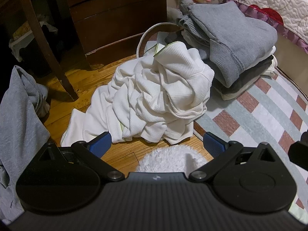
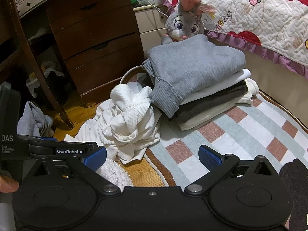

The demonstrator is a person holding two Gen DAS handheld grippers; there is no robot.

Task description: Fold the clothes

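Observation:
A crumpled white waffle-knit garment (image 1: 154,94) (image 2: 127,119) lies in a heap on the wood floor beside the rug. A stack of folded clothes (image 1: 231,53) (image 2: 196,84), grey sweater on top, stands on the rug to its right. My left gripper (image 1: 156,144) is open just in front of the white heap, with nothing between its blue pads. My right gripper (image 2: 152,157) is open too, empty, over the rug's edge, right of the heap. The left gripper's body (image 2: 48,150) shows at the left of the right wrist view.
A dark wooden dresser (image 1: 115,13) and a chair leg (image 1: 50,53) stand behind the heap. Grey cloth (image 1: 19,119) hangs at the left. A plush rabbit (image 2: 184,23) and a quilted bed cover (image 2: 259,15) sit behind the stack. A white fluffy item (image 1: 169,159) lies below my grippers on the striped rug (image 2: 240,138).

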